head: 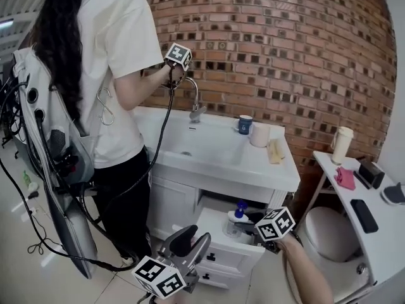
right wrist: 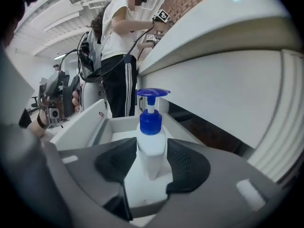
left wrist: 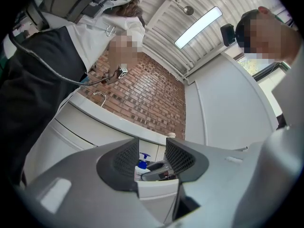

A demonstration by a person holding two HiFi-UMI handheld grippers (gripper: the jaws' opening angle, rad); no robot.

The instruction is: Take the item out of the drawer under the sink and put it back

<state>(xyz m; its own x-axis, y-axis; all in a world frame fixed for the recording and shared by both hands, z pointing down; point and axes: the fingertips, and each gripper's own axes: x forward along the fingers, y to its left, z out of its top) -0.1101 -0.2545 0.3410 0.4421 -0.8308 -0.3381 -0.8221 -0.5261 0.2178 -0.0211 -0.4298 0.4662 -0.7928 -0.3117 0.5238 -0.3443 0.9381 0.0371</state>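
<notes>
Near left, the left gripper (head: 192, 240) hangs with jaws released, holding nothing. Right of it, in the open drawer (head: 218, 251) under the sink (head: 209, 152), the right gripper (right wrist: 152, 159) grasps the upright blue-pump bottle (right wrist: 151, 140) between its 2 pads.

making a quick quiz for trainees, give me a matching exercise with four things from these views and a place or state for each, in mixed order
1. white pump bottle with blue pump head
2. dark blue mug
3. pink cloth
4. left gripper

a. on the white side table
b. jaws apart, nothing between them
c. on the white sink counter, beside a white cup
d. between the jaws of the right gripper, in the open white drawer

Pairs: 1-d, 2-c, 3-a, 4-b
</notes>
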